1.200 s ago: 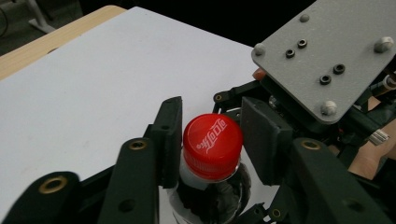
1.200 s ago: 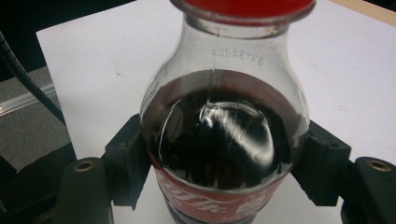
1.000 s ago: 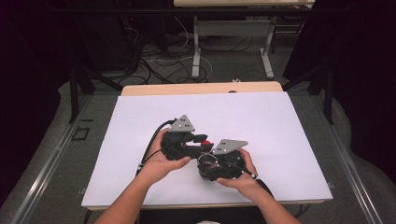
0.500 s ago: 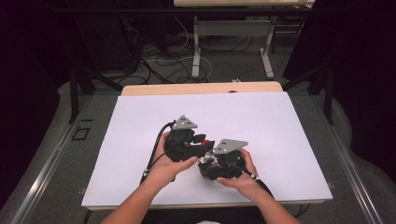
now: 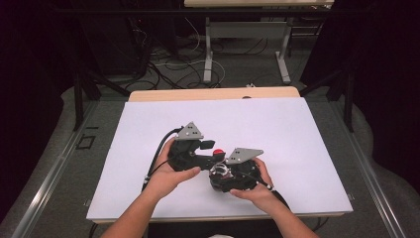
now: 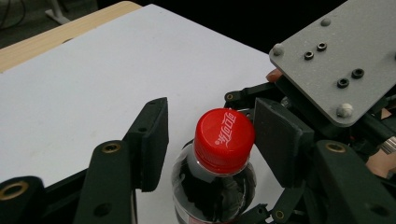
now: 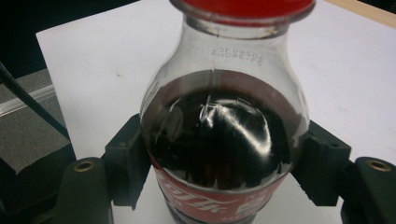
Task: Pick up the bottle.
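bottle [image 7: 223, 140]: stood upright near the table's [image 5: 307, 134] near-middle, dark cola inside | right gripper [image 7: 224, 168]: clamped on its body | left gripper [image 6: 210, 135]: jaws parted around red cap [image 6: 224, 139], one pad touching

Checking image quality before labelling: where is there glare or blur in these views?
Right gripper view: white glare streaks on the bottle, whose cap is cropped at the top. Left gripper view: red cap sharp, its near black jaws slightly soft. High view: white table sheet evenly lit, surroundings dark.

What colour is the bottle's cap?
Red, with white lettering on the cap; clearest in the left gripper view.
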`<act>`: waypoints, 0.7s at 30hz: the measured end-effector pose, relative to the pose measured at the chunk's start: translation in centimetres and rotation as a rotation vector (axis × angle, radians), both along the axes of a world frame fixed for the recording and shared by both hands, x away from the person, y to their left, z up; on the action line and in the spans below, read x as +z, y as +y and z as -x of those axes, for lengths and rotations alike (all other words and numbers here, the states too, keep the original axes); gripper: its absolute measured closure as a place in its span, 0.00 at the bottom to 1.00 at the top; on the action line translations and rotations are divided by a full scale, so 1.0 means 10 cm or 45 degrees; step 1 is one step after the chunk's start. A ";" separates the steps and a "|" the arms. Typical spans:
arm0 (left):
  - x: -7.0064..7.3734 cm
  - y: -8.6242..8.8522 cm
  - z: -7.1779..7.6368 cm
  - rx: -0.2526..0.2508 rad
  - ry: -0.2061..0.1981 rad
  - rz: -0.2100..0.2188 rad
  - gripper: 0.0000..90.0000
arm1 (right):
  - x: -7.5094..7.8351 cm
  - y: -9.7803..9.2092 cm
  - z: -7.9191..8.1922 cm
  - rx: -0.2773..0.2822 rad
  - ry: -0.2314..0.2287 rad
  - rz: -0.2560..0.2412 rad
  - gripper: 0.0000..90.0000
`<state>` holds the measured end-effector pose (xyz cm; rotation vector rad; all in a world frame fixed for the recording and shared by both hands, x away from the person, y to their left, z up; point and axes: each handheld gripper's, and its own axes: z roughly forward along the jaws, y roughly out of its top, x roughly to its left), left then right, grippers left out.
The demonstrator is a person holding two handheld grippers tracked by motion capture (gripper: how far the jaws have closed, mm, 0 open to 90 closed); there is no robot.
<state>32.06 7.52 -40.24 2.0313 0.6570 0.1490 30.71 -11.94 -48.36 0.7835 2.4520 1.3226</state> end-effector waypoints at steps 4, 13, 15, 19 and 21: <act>-0.01 -0.02 -0.01 -0.011 0.000 -0.002 0.55 | 0.00 0.01 0.01 0.003 -0.003 0.004 0.33; -0.04 -0.10 -0.03 -0.015 0.006 0.022 0.69 | 0.00 0.02 0.02 -0.001 0.009 0.011 0.33; -0.03 -0.13 -0.02 0.014 0.000 0.016 0.69 | 0.00 0.01 0.02 -0.008 0.018 0.021 0.33; -0.01 -0.15 0.00 0.087 0.022 0.009 0.69 | 0.00 0.01 0.02 -0.024 -0.002 0.013 0.33; 0.00 -0.17 0.01 0.160 0.075 0.015 0.69 | 0.00 0.01 0.02 -0.026 -0.021 0.028 0.33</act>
